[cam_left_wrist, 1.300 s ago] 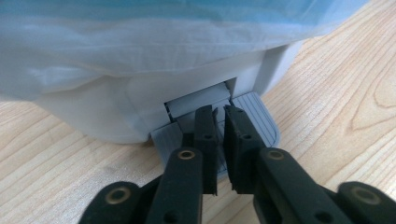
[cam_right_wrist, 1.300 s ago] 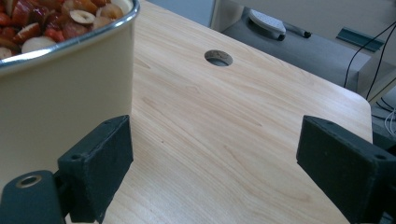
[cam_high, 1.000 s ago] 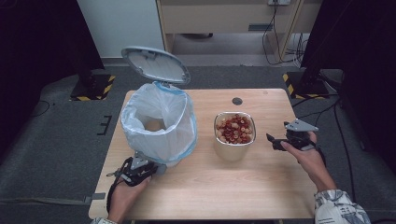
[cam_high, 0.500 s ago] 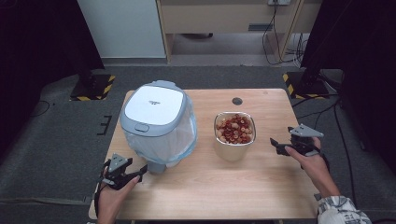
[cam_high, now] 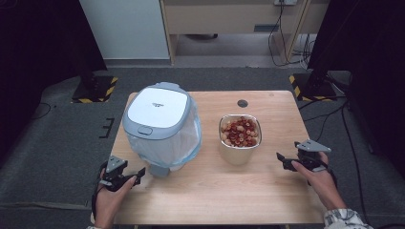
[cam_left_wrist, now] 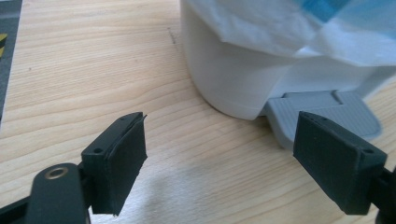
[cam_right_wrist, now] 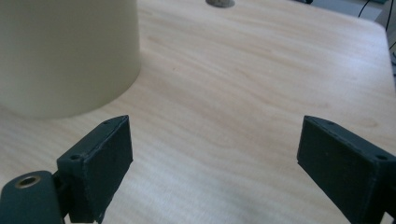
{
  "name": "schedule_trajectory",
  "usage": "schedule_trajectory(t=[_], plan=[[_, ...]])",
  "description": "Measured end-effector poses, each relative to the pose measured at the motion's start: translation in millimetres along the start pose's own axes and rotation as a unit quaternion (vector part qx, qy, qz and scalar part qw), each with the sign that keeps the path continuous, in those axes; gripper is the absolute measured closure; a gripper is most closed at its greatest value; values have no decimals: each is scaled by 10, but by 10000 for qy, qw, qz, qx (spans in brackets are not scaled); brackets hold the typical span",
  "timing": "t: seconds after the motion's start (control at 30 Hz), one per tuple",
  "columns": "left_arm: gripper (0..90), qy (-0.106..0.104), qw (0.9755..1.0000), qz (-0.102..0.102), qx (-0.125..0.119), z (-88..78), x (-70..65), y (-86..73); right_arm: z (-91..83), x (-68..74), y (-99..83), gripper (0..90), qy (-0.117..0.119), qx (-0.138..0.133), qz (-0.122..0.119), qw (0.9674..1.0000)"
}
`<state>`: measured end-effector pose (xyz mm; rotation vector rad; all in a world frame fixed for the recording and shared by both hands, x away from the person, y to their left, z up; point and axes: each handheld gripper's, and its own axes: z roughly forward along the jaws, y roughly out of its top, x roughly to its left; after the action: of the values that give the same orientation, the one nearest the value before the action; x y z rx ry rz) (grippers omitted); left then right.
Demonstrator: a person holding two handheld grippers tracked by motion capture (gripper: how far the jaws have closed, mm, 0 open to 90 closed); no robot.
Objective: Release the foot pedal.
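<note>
Wood bench (cam_high: pixel 267 191): pale planks carry everything; both pairs of jaws hover low over bare boards near its front edge.
Left gripper (cam_high: pixel 138 174): held in the person's left hand at the bench's front left corner; in the left gripper view (cam_left_wrist: pixel 219 154) its jaws stand wide apart with nothing between them, having just been opening.
Pedal bin (cam_high: pixel 160 126): white, lined with a thin blue-white bag that hangs over its wall, just ahead of the left jaws and apart from them.
Bin lid (cam_high: pixel 157 107): white with a grey rim, lying shut on top of the bin.
Grey pedal (cam_left_wrist: pixel 322 116): sticks out from the foot of the bin, straight ahead of the left gripper's right-hand jaw in its own view, close to it but not between the jaws; whether it touches the jaw I cannot tell.
Right gripper (cam_high: pixel 282 160): held in the person's right hand near the bench's right edge; in the right gripper view (cam_right_wrist: pixel 215 158) its jaws stand open over bare wood and hold nothing.
Cream tub (cam_high: pixel 239 150): stands ahead of the right jaws, off to their left in the right gripper view (cam_right_wrist: pixel 65 51), apart from them.
Tub contents (cam_high: pixel 240 131): small red and tan pieces fill it to the rim.
Round hole (cam_high: pixel 242 103): dark, set in the bench far beyond the tub from the right jaws.
</note>
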<state>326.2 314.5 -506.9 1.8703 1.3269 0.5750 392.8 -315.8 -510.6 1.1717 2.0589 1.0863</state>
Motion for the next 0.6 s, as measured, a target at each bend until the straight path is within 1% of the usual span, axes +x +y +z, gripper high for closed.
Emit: schedule_trajectory(t=[0.07,0.1,0.13,0.2,0.23,0.27,0.3,0.33,0.37,0.4,0.43,0.5,0.57,0.6], plan=[[160,51,10000,-13,28,-2,44,-10,-5,29,-47,104,32,83,38,10000],[157,47,10000,-27,33,-1,69,-19,-9,58,-81,100,77,188,69,9998],[157,51,9999,-55,72,2,94,-29,-9,58,-81,100,77,188,69,9998],[156,95,9999,-54,122,5,143,-44,-7,74,-103,99,121,280,96,9995],[156,118,9998,-61,143,13,179,-58,-2,86,-111,97,140,332,148,9992],[156,144,9997,-64,179,19,211,-72,3,89,-118,96,155,381,116,9991],[156,223,9994,-58,277,34,277,-108,16,90,-128,95,119,438,154,9989],[159,223,9994,-58,277,34,277,-108,16,90,-128,95,119,438,154,9989],[161,271,9989,-106,361,59,341,-154,30,79,-137,96,101,462,247,9986],[162,271,9989,-106,361,59,341,-154,30,79,-137,96,101,462,247,9986],[162,308,9986,-113,410,68,372,-172,38,72,-142,95,94,487,275,9984],[161,356,9982,-66,472,74,396,-187,53,62,-150,95,47,526,315,9981],[160,338,9982,-32,485,87,373,-179,64,49,-157,96,-2,527,366,9979],[159,303,9983,5,500,101,355,-172,73,36,-161,95,-27,561,473,9973]])
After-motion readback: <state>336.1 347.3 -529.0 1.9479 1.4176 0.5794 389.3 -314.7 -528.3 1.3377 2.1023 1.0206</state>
